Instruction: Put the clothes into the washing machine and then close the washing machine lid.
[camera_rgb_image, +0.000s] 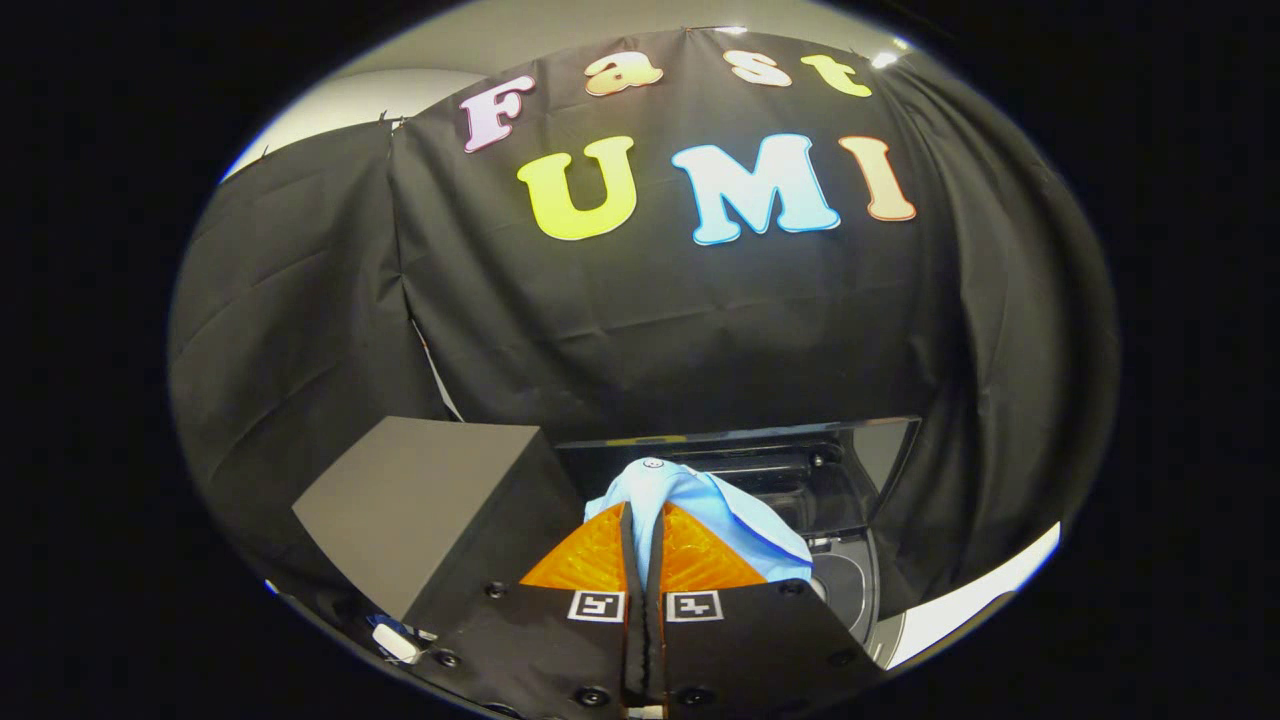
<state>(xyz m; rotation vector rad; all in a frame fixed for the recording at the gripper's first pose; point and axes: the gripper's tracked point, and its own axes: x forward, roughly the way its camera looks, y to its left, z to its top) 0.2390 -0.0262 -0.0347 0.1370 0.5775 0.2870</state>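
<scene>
So the claw (645, 535) is clamped on a light blue piece of clothing (705, 510), both fingers squeezed together with a fold of the fabric pinched right between them. The cloth bunches up over the fingertips and spills off to the right side, hanging down a bit there. There's a little button or snap visible at the very top of the bunch.

Just beyond the fingers is the washing machine (850, 590), and it's a top loader by the looks of it. Its lid (800, 470) is standing up open, a dark glossy panel tilted back toward the booth wall, and you can see the machine's dark inner rim reflected or showing through it. Down to the right of the fingers you get a peek at the round opening of the drum, sort of greyish. The garment is held up above that opening, not inside it, more or less in front of the raised lid.

To the left of the machine, right beside it, sits a plain dark grey box (430, 500) with a flat top. Can't tell what it is exactly.

Down by the left finger's base there's a small white thing (395, 643), too small to make out.

Black cloth wall all around behind everything.
</scene>
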